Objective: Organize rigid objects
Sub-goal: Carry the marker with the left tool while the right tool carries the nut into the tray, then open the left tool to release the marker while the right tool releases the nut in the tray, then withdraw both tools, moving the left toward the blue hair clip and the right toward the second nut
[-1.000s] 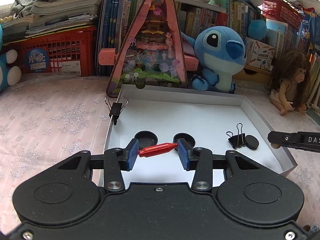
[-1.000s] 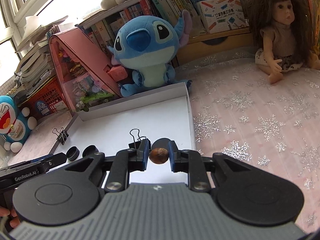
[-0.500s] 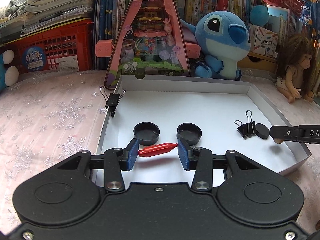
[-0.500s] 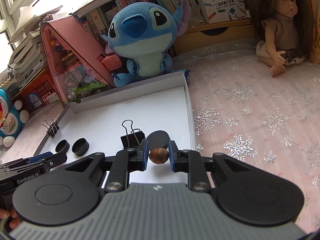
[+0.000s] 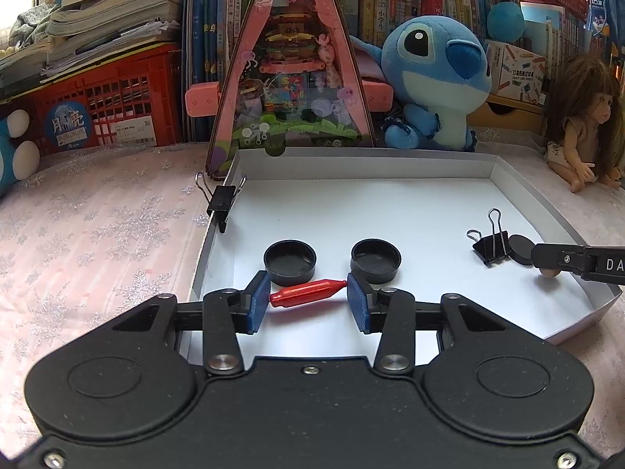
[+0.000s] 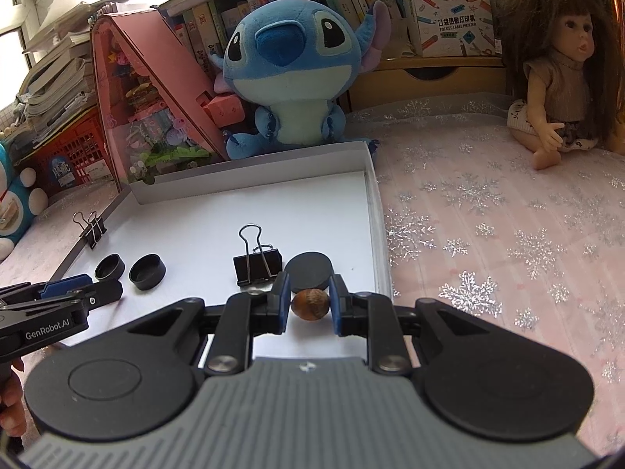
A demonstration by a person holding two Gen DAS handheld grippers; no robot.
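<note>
Both loads over the shallow white cardboard tray (image 5: 519,191); placing step, I judge. My left claw (image 5: 308,301) pinches a red tapered plastic capsule (image 5: 308,294) end to end, just before two black round caps (image 5: 290,258). My right claw (image 6: 310,303) grips a brown acorn-like nut (image 6: 310,303) beside a black binder clip (image 6: 257,265) and black disc (image 6: 308,271). Next: lower, then release. Tray's right wall (image 6: 375,234) is close; bare floor lies mid-tray.

left gripper (image 5: 308,300) clamping red capsule (image 5: 307,293), over white tray (image 5: 363,166)

Black left gripper (image 5: 308,299), grey-topped right gripper (image 6: 310,304), blue-padded jaws, seemingly silver screws.
</note>
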